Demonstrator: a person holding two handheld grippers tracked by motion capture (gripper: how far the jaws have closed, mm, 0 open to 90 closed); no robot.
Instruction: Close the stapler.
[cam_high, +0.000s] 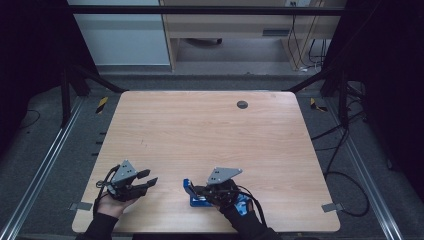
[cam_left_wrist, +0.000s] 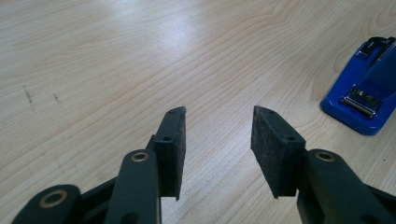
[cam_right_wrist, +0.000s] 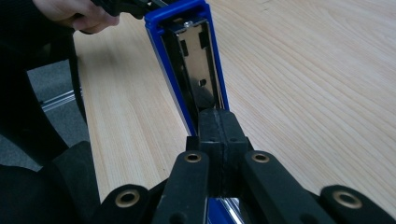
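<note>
Down at the lower left of the high view, the left gripper (cam_high: 150, 179) rests in an upturned palm with its jaws standing moderately apart and nothing between them; in its own view the felt-faced pads (cam_left_wrist: 173, 149) frame bare wood. To its right in that same high view, at lower centre, lies the blue stapler (cam_high: 192, 195), a glossy plastic body with a bright metal staple channel. Seen from the left gripper, the stapler (cam_left_wrist: 362, 95) sits at the right edge of the frame, near but apart, so that hand would have to swing rightward to reach it. The right gripper (cam_high: 200, 190) is far nearer: its jaws are pressed together right at the stapler, whose long axis runs away from them toward the upper left of the right gripper view (cam_right_wrist: 196, 65). Whether they pinch a thin part I cannot tell. The pale wood-grain tabletop (cam_high: 210, 130) is smooth and matte.
</note>
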